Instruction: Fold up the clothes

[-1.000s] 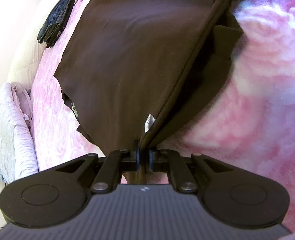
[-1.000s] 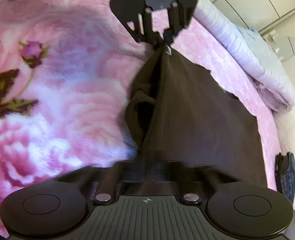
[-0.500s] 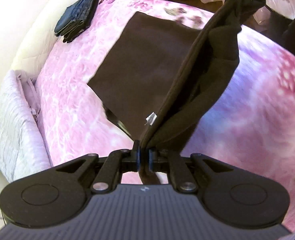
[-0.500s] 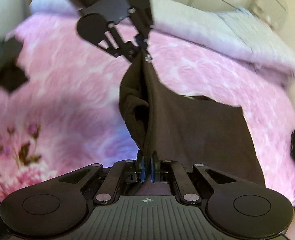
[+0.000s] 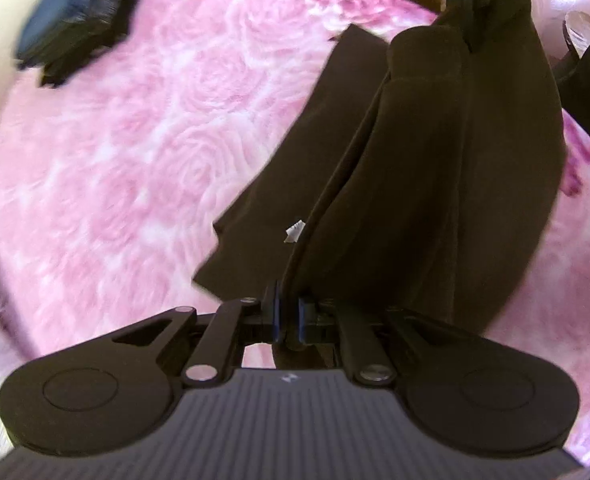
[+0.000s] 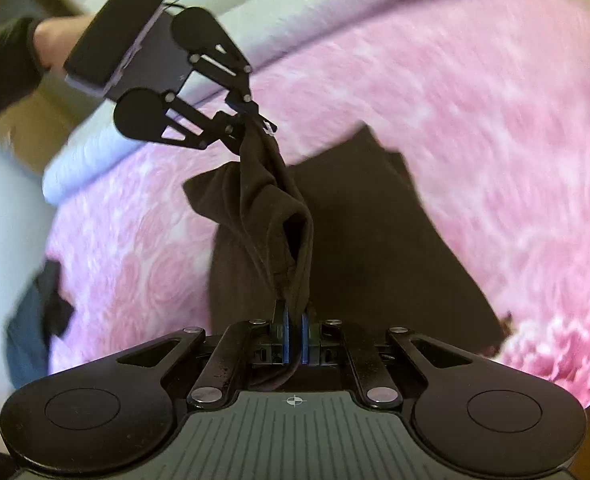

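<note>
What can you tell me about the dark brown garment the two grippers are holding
The brown garment is a soft, matte, knit-looking cloth. The left gripper and the right gripper are each shut on its upper edge, so a doubled fold sags between them, open like a pocket. The rest trails down as a flat panel onto the pink flowered blanket. A small white tag shows near the left gripper. What kind of garment it is cannot be told.

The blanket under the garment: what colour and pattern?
Pink with roses, blanket; clearest in the left wrist view.
</note>
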Available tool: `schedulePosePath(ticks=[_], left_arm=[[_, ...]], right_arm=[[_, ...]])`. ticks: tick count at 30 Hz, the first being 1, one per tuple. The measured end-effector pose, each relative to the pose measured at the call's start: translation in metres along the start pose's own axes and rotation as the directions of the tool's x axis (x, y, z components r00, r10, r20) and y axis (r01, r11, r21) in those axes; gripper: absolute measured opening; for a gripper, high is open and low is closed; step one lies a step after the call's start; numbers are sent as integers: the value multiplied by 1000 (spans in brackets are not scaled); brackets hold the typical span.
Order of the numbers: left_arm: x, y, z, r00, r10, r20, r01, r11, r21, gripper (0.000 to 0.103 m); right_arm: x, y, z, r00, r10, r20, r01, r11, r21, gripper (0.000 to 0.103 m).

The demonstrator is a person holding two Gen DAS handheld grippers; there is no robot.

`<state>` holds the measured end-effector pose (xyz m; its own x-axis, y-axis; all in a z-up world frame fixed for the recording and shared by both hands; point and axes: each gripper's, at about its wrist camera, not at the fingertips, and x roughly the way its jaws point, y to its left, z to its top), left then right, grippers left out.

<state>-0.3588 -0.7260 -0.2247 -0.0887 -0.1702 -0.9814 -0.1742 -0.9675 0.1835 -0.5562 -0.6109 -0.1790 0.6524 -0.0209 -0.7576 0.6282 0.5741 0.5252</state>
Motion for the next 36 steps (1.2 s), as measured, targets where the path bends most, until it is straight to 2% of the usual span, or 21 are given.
schedulePosePath(ticks=[4, 6, 8, 9, 11, 13, 14, 15, 17, 19, 20, 22, 23, 25, 30, 31, 32, 33, 34, 36], left_arm=[[51, 32, 16, 997, -74, -36, 73, 997, -11, 12], [72, 45, 17, 996, -73, -56, 70, 997, -44, 26], [78, 59, 10, 996, -75, -54, 69, 992, -109, 32], [76, 67, 4, 997, -71, -43, 64, 986, -155, 33], [65, 84, -17, 999, -34, -26, 26, 962, -272, 31], [52, 96, -43, 1000, -16, -10, 11, 919, -394, 31], [44, 99, -57, 1000, -21, 10, 23, 887, -461, 31], [37, 102, -70, 999, -28, 34, 42, 848, -528, 31], [28, 100, -96, 992, -71, 108, 124, 751, -648, 32], [29, 92, -110, 978, -117, 173, 206, 668, -715, 33], [34, 87, -112, 970, -137, 200, 241, 637, -733, 34], [43, 78, -114, 951, -176, 253, 308, 576, -757, 34], [49, 74, -112, 945, -183, 272, 327, 563, -759, 34], [60, 71, -105, 943, -172, 283, 331, 555, -763, 34], [85, 78, -89, 955, -132, 264, 291, 575, -765, 31], [88, 78, -87, 958, -128, 256, 281, 586, -760, 28], [88, 79, -86, 960, -121, 252, 274, 595, -756, 17], [87, 79, -85, 962, -114, 250, 267, 603, -752, 5], [85, 80, -86, 962, -109, 250, 263, 605, -752, 2], [78, 83, -90, 955, -106, 276, 283, 596, -752, 2]], right_arm=[[16, -69, 15, 998, 50, -39, -46, 992, 115, 4], [25, -94, 13, 997, 55, -47, -45, 982, 182, 5], [28, -114, 6, 998, 54, -37, -42, 964, 262, 16], [23, -120, 2, 999, 37, -15, -31, 955, 296, 26], [8, -127, -6, 999, 4, 33, -16, 935, 354, 36], [-11, -131, -16, 996, -21, 86, -16, 916, 401, 45], [-19, -130, -21, 994, -31, 102, -15, 909, 417, 47], [-26, -126, -28, 992, -35, 122, -22, 899, 438, 51], [-38, -120, -41, 987, -37, 159, -44, 876, 480, 56], [-39, -111, -53, 982, -33, 186, -70, 850, 522, 59], [-35, -107, -57, 982, -35, 187, -72, 843, 534, 59], [-28, -98, -64, 982, -38, 184, -71, 829, 555, 60], [-24, -96, -67, 983, -46, 176, -63, 823, 565, 60], [-16, -93, -70, 983, -67, 173, -48, 808, 587, 60], [0, -97, -74, 974, -118, 193, -35, 766, 642, 59], [1, -98, -76, 973, -122, 197, -38, 756, 653, 57], [1, -99, -77, 972, -124, 202, -42, 747, 663, 53], [1, -99, -78, 971, -121, 205, -49, 741, 670, 41], [0, -99, -79, 971, -122, 204, -48, 737, 674, 36], [-2, -98, -79, 971, -120, 209, -57, 730, 681, 36]])
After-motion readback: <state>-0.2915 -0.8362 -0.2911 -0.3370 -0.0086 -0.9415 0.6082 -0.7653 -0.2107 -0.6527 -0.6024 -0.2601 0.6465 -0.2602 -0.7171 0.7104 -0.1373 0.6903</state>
